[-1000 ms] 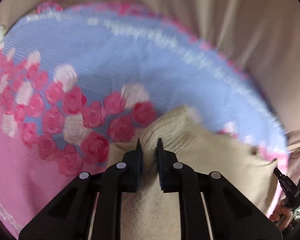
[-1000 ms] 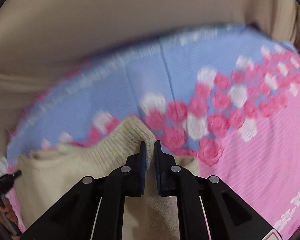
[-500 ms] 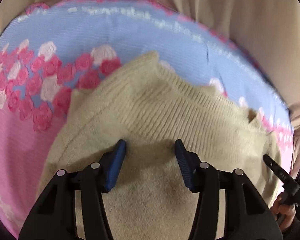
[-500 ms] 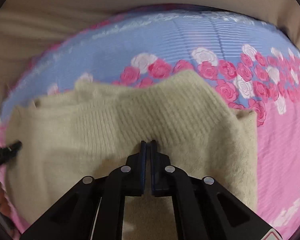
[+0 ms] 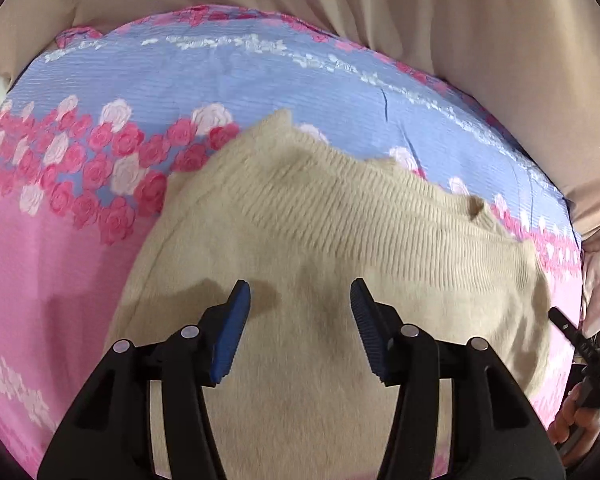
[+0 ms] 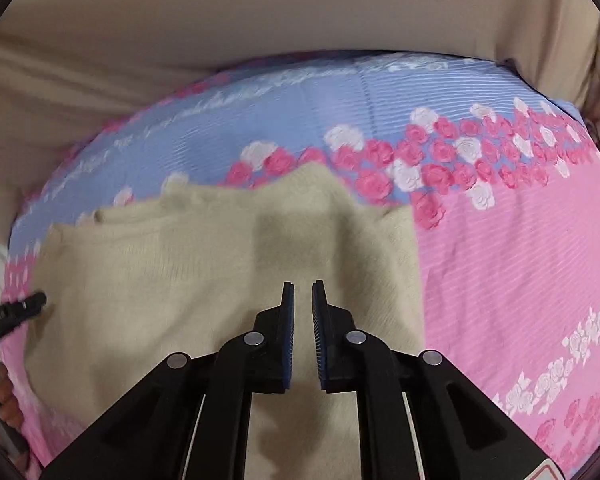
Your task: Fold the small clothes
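Cream knit sweater [image 5: 340,264] spread flat on the pink and blue rose-print sheet [image 5: 52,264], ribbed edge toward the blue band. Above the sweater's left part, left gripper [image 5: 300,300] spread wide, grasping nothing. Above its right part, right gripper [image 6: 303,300] parted by a narrow gap, nothing between.

One cream sweater [image 5: 340,272] lay on one rose-print bedsheet [image 5: 60,272], with two grippers, the left gripper [image 5: 300,300] and right gripper [image 6: 303,300], over it, and one beige curtain [image 6: 260,20] behind.
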